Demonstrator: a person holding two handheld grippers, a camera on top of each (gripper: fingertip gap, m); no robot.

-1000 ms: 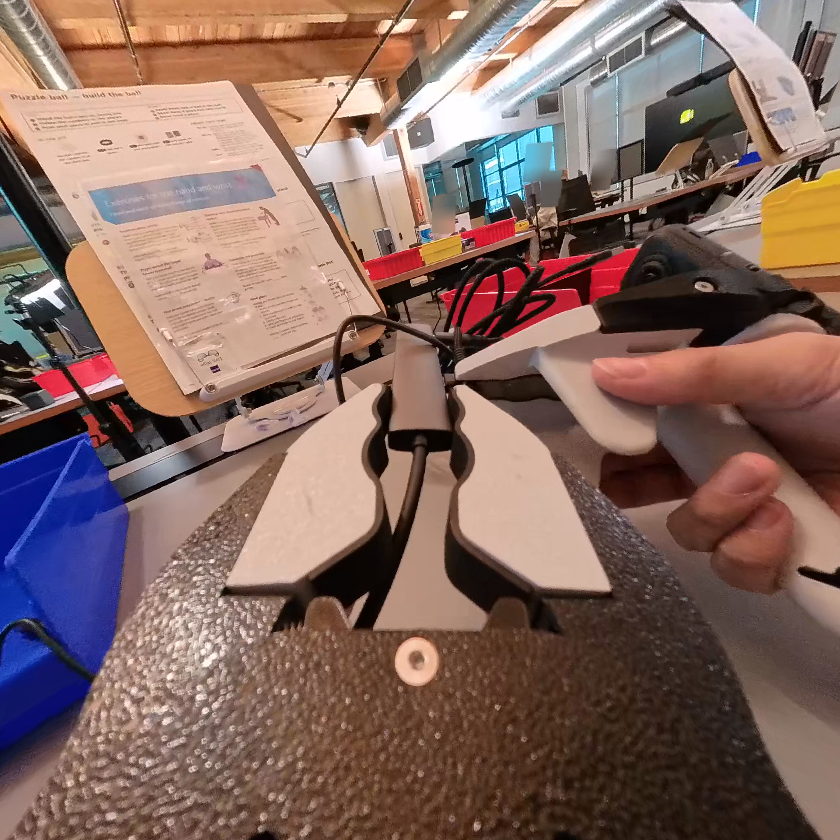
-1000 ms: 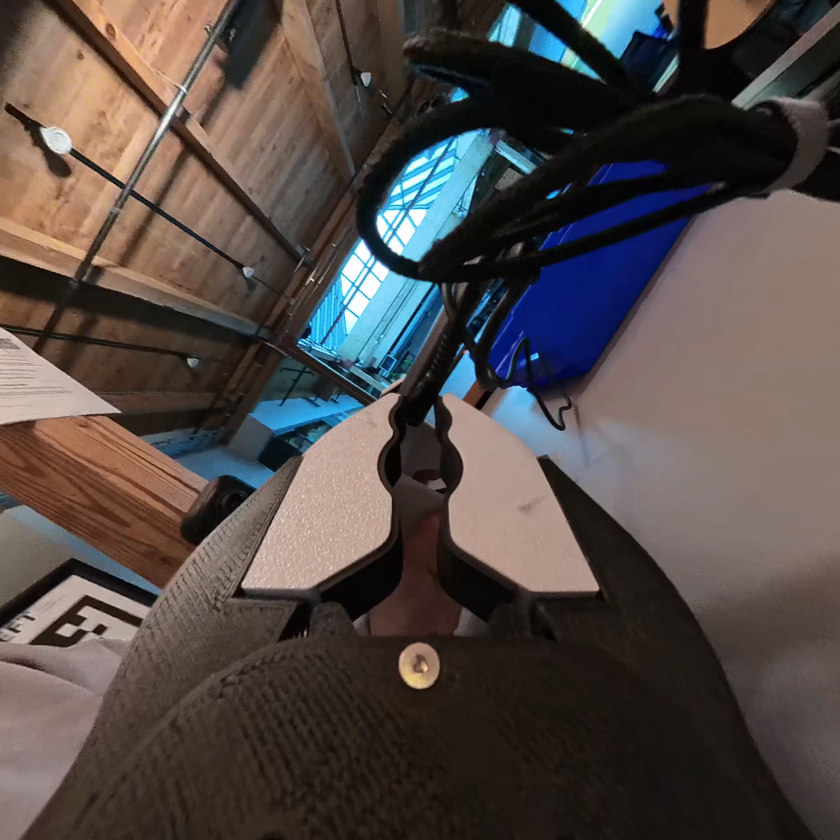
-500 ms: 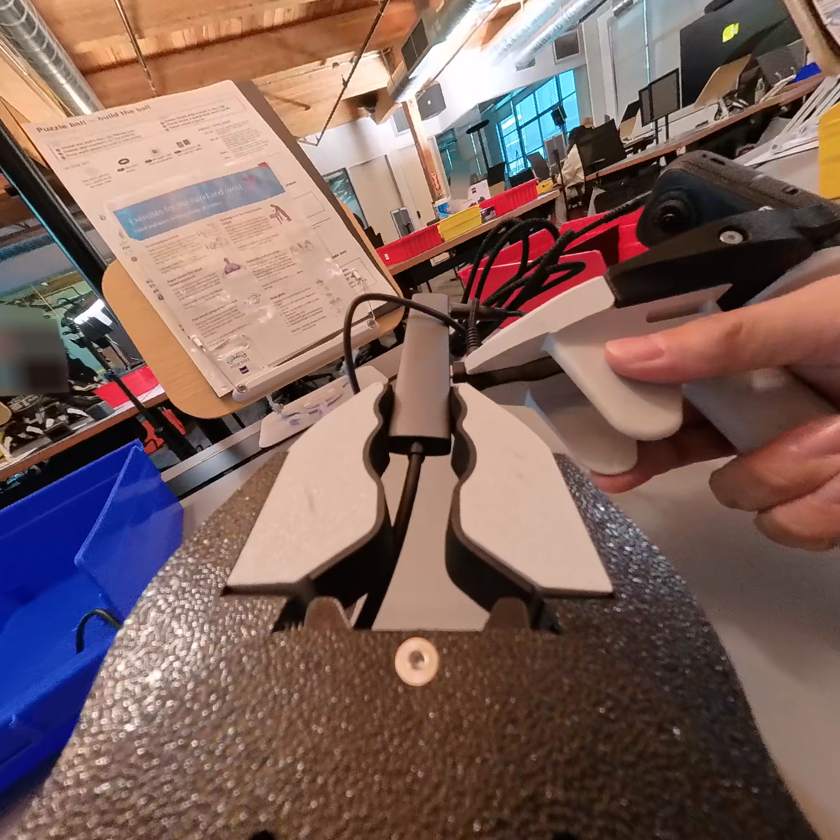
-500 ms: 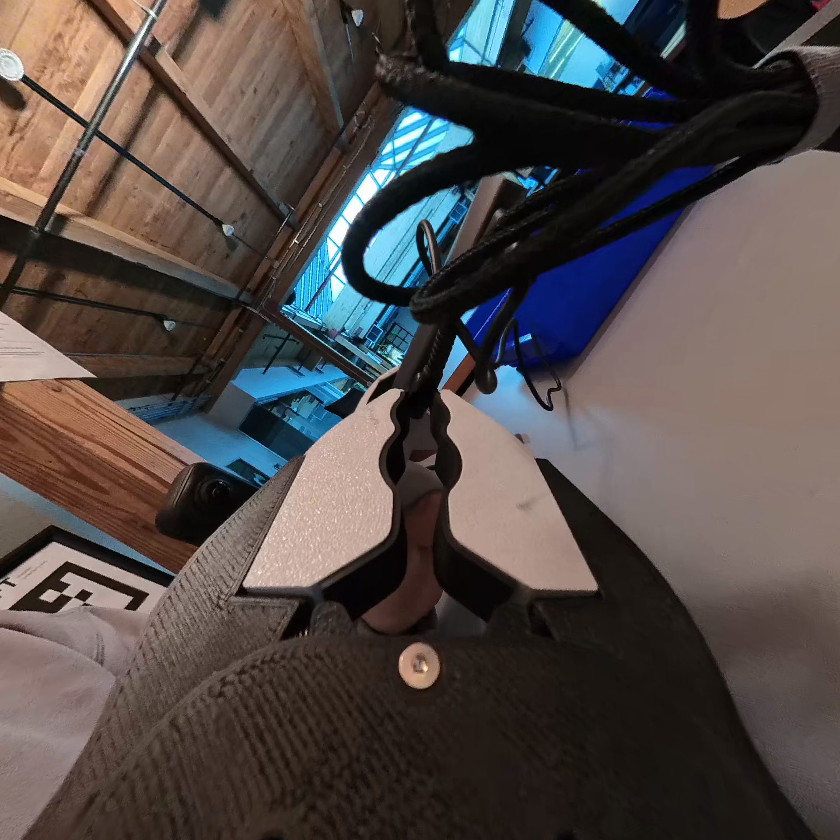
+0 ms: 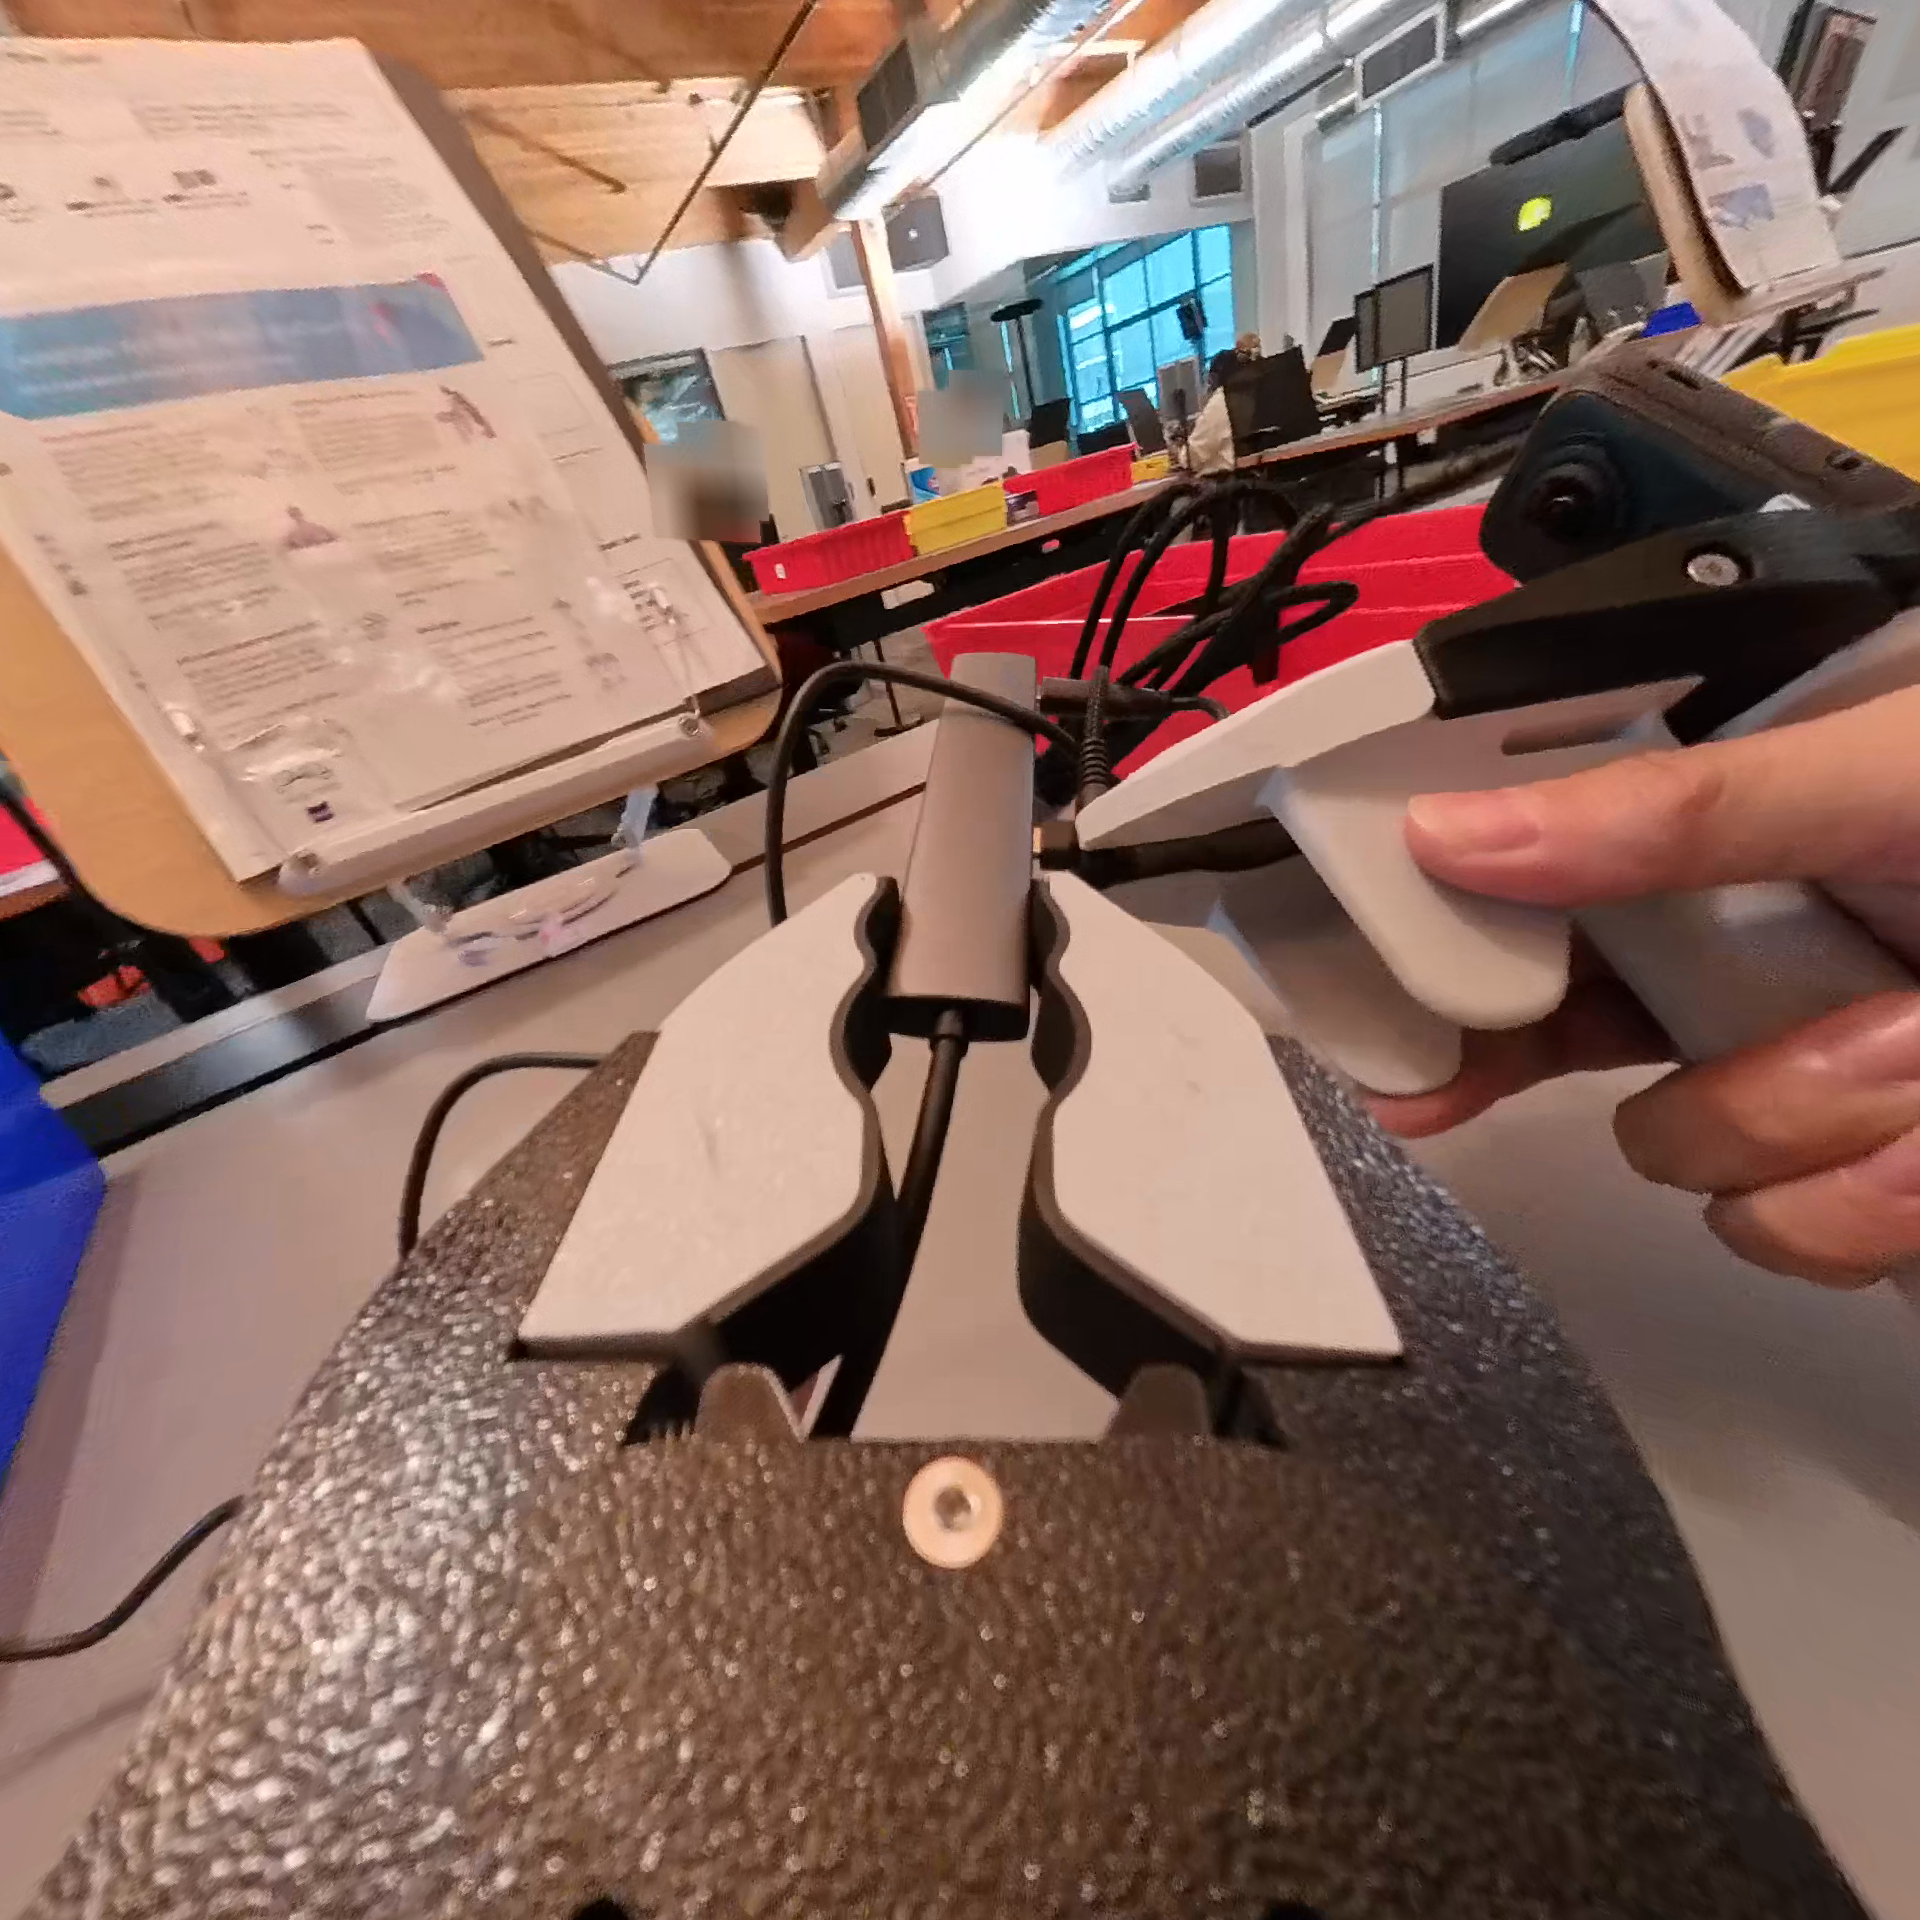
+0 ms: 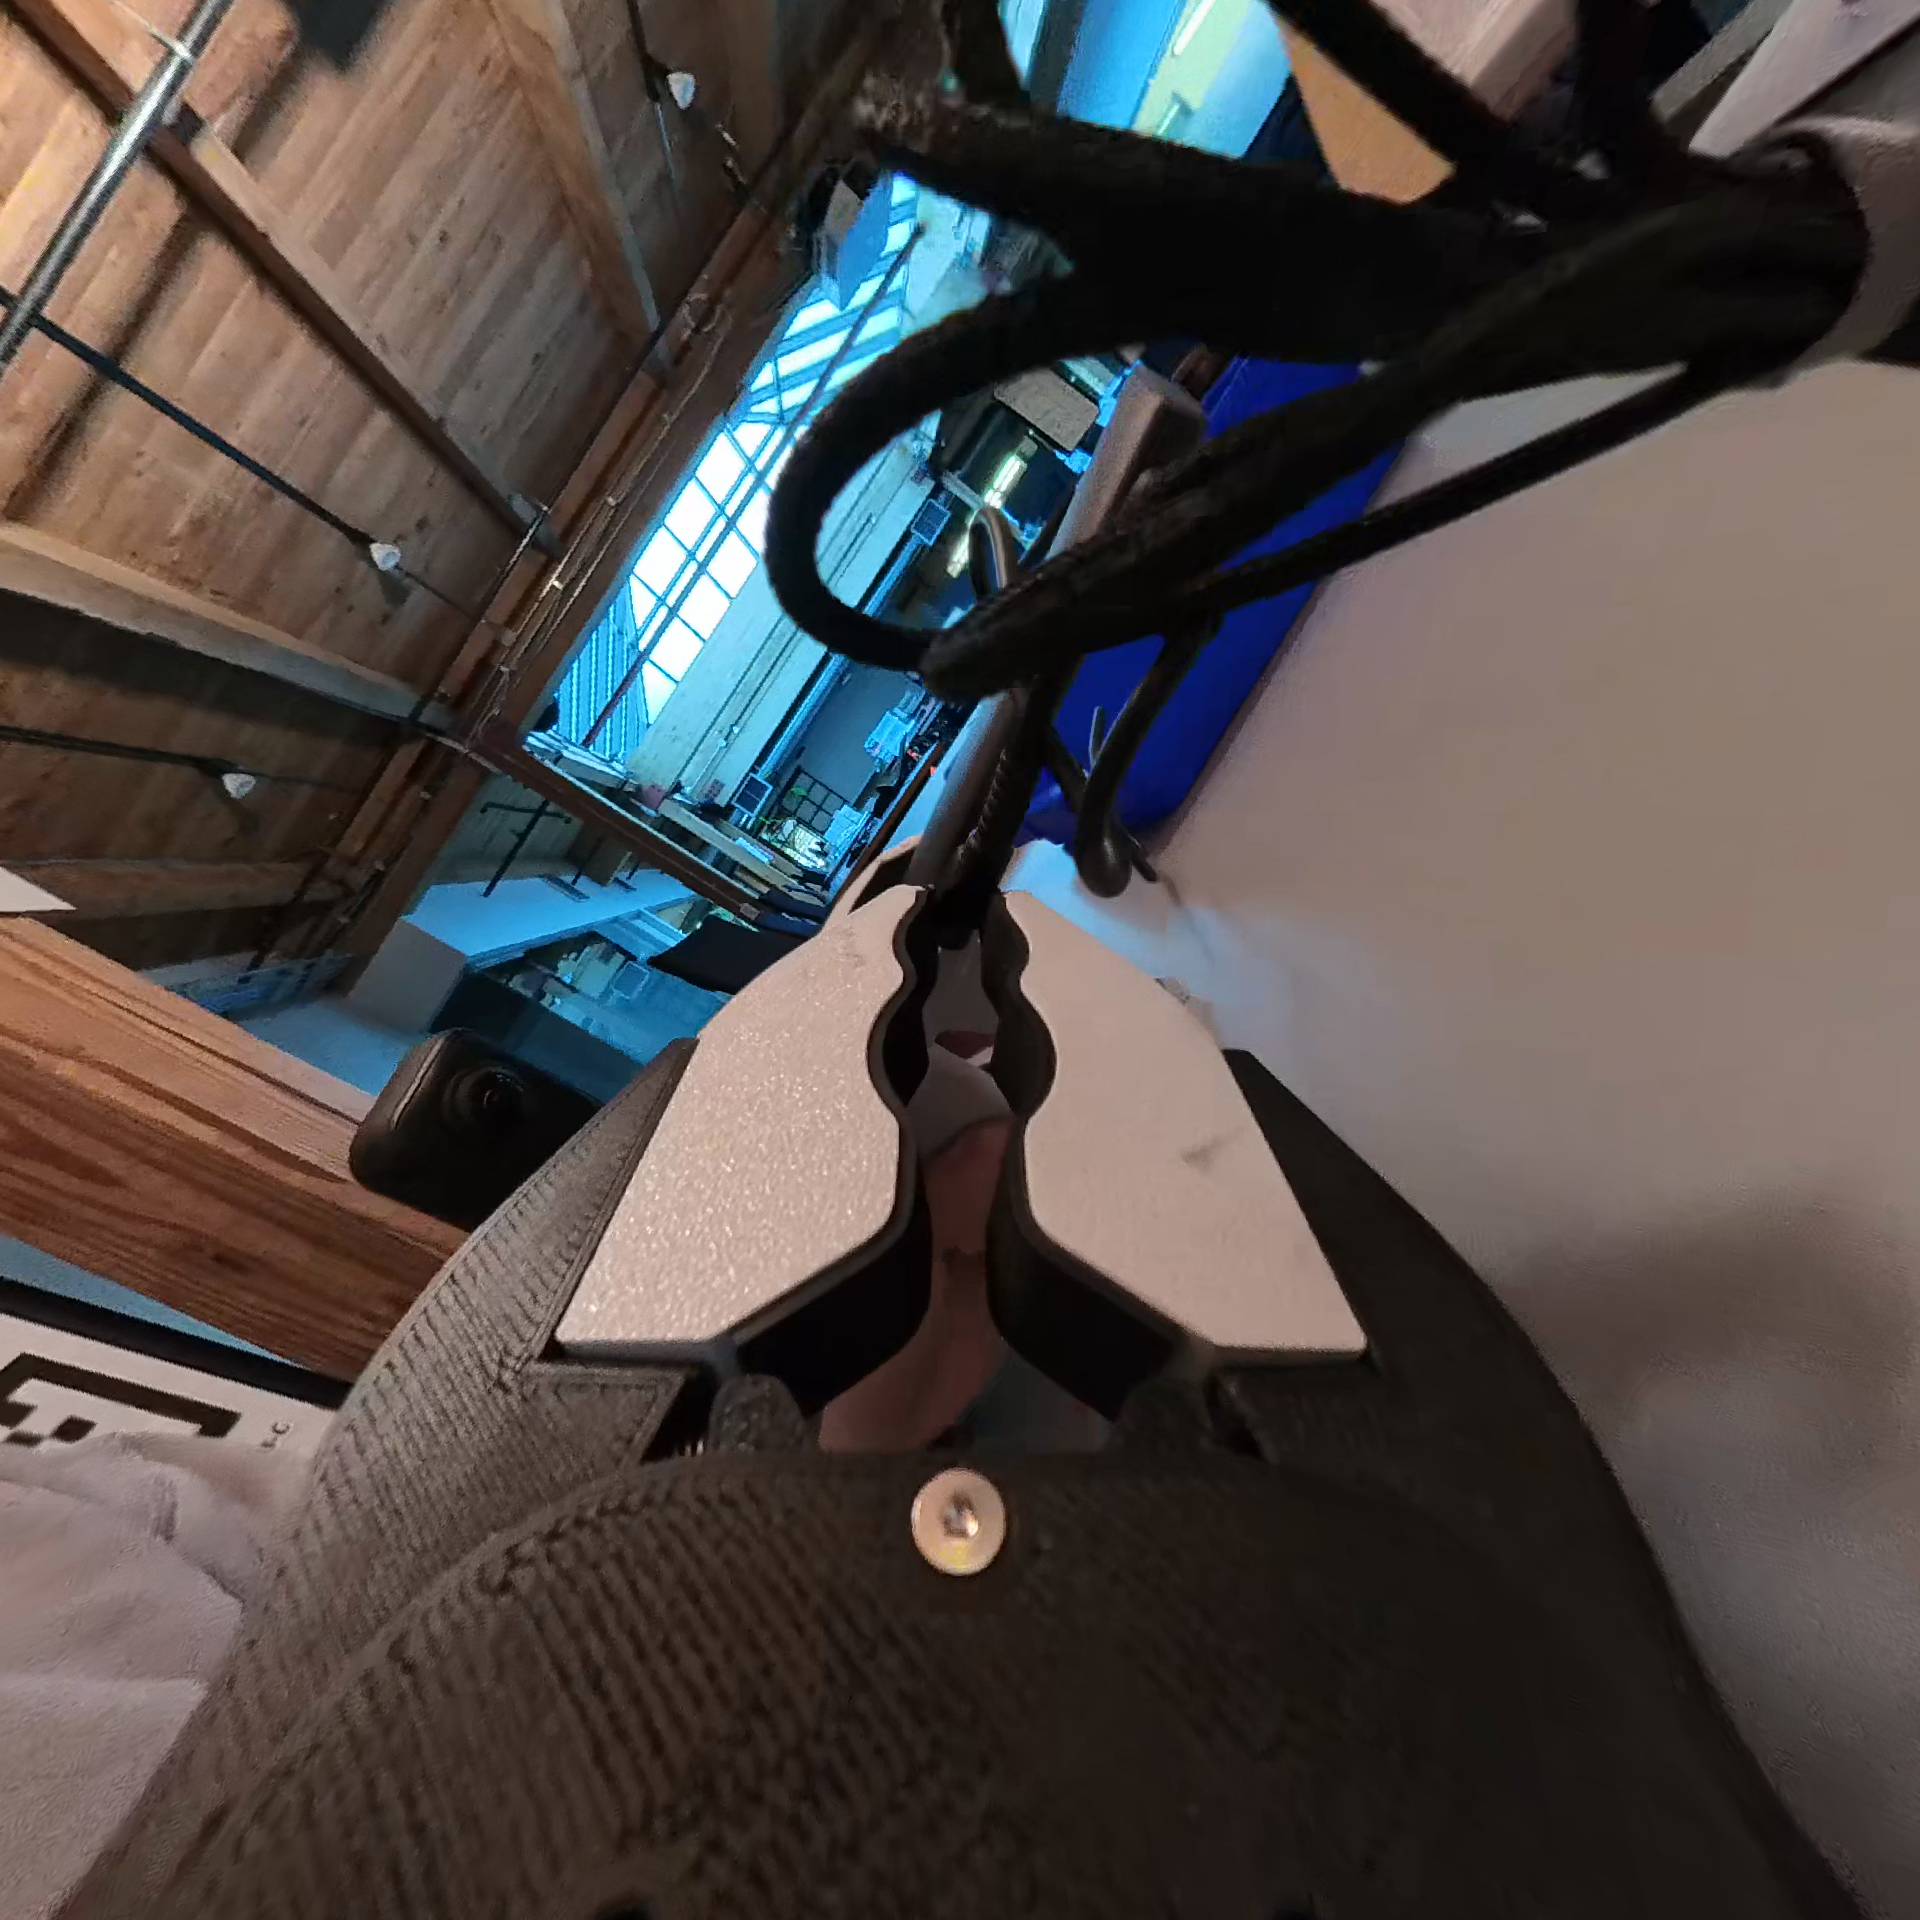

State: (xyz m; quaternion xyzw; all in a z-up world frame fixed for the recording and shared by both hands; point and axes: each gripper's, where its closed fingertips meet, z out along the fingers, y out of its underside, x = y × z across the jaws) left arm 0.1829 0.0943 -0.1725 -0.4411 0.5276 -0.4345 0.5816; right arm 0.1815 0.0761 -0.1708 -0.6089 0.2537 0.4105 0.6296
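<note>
My left gripper (image 5: pixel 961 904) is shut on a slim grey hub (image 5: pixel 971 831) and holds it above the table, long axis pointing forward. A thin black lead (image 5: pixel 925 1122) runs back from the hub between the fingers. My right gripper (image 5: pixel 1091 831), held by a hand (image 5: pixel 1714 1039), comes in from the right with its tip at the hub's right side. In the right wrist view my right gripper (image 6: pixel 961 914) is shut on the plug end of a black braided cable (image 6: pixel 992 810), right beside the hub (image 6: pixel 1132 457). The cable's tied coil (image 6: pixel 1299 281) hangs in front.
A wooden stand with a laminated sheet (image 5: pixel 312 468) stands at the back left on the grey table (image 5: pixel 260 1247). A red bin (image 5: pixel 1351 582) sits behind the hub, a blue bin (image 5: pixel 42 1247) at the left edge, a yellow bin (image 5: pixel 1860 384) at the far right. Both grippers' tips are close together, under 4 cm apart.
Both grippers have stayed shut on the hub and the cable plug. The pair has shifted a little towards the stand, and the cable coil has swung closer in the right wrist view.
</note>
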